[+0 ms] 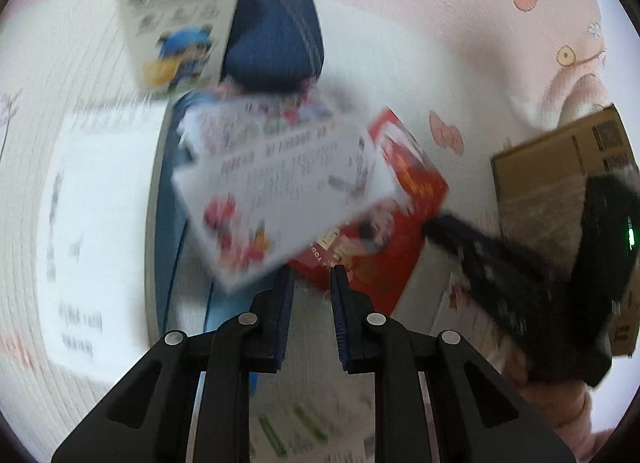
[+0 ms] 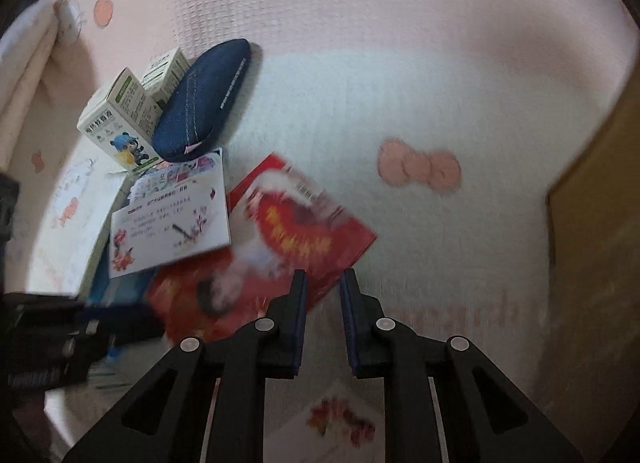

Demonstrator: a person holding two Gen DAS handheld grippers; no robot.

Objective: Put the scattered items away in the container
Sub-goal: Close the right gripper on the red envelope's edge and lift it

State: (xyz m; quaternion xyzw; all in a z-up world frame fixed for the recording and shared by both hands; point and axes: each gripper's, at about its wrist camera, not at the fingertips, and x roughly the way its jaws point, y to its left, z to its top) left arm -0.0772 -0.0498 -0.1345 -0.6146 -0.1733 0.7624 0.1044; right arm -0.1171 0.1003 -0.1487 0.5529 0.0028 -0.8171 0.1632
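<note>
On the pink bedspread lie a red booklet (image 1: 408,191) (image 2: 304,231) and, partly on top of it, a white printed card (image 1: 280,191) (image 2: 172,215). Behind them are a denim case (image 1: 276,35) (image 2: 204,99) and a small white box with a cartoon figure (image 1: 180,23) (image 2: 120,119). My left gripper (image 1: 312,273) hovers at the booklet's near edge, jaws a narrow gap apart with nothing between them. My right gripper (image 2: 324,275) stands at the booklet's right corner, also narrowly apart and empty. The cardboard box (image 1: 568,167) (image 2: 592,263) is to the right.
A blue book (image 1: 168,223) and a white sheet (image 1: 100,223) lie under the card on the left. Another flowered card (image 2: 340,423) lies below my right gripper. A second small box (image 2: 166,71) stands by the denim case. Both views are motion-blurred.
</note>
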